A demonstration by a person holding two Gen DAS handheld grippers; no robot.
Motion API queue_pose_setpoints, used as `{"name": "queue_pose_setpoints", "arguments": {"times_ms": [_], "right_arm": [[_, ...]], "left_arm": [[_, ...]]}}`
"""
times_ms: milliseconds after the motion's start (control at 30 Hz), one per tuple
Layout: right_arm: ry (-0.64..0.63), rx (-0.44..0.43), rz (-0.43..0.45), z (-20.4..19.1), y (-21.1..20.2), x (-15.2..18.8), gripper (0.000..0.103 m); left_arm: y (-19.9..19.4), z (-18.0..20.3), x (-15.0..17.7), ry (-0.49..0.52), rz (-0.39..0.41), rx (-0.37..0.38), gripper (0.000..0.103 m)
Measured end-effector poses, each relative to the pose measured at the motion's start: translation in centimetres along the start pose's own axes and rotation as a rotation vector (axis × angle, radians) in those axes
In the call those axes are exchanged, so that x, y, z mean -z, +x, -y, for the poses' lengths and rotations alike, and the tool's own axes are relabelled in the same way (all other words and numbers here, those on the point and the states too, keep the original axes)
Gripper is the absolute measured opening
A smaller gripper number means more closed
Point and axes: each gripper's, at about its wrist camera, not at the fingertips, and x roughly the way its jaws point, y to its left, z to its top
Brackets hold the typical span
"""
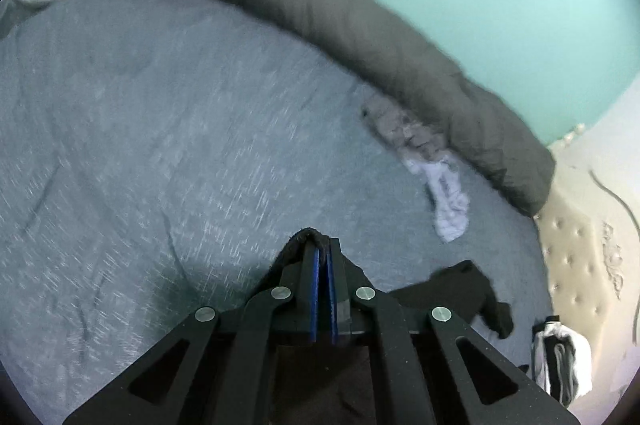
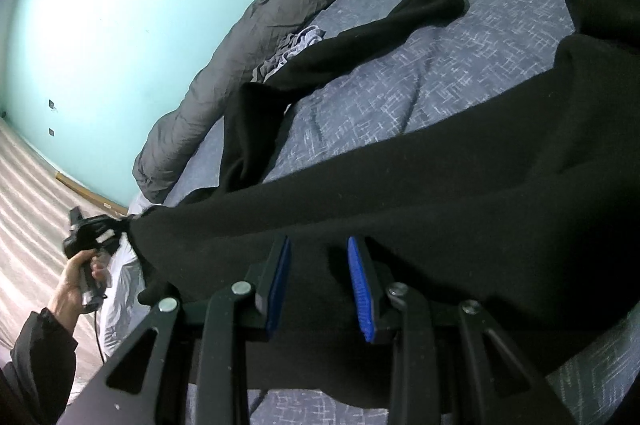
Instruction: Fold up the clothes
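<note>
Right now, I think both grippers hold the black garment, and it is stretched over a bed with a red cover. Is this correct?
Not quite: the bed cover is blue-grey, not red, as both wrist views show. The rest stands: the left gripper is shut on an edge of the black garment, and the right gripper grips it too, with the cloth stretched between them over the bed.

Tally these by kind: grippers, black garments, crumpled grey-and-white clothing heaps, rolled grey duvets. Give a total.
Grippers: 2 (left gripper, right gripper)
Black garment: 1
Crumpled grey-and-white heap: 1
Rolled grey duvet: 1
Total: 5
</note>
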Motion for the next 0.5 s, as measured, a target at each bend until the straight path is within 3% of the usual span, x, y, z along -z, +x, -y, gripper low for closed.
{"name": "queue_pose_setpoints", "arguments": {"times_ms": [167, 267, 333, 433, 500], "right_arm": [[-0.001, 0.000, -0.006, 0.1, 0.2, 0.2, 0.030], [-0.001, -0.003, -0.008, -0.1, 0.2, 0.2, 0.030], [-0.004, -0.006, -0.009, -0.3, 0.2, 0.3, 0.030], [-0.013, -0.014, -0.010, -0.7, 0.1, 0.6, 0.030], [-0.019, -0.018, -0.012, -1.0, 0.1, 0.7, 0.030]], "left_arm": [[2.0, -2.2, 1.9, -0.027, -0.067, -0.012, 0.011], [0.6, -3.2, 3.4, -0.006, -0.078, 0.002, 0.026], [-1.0, -3.9, 4.6, 0.022, -0.080, 0.002, 0.042], [-3.2, -4.9, 6.5, 0.043, -0.087, 0.020, 0.044], [-3.8, -4.6, 8.4, 0.088, -0.136, 0.052, 0.044]]}}
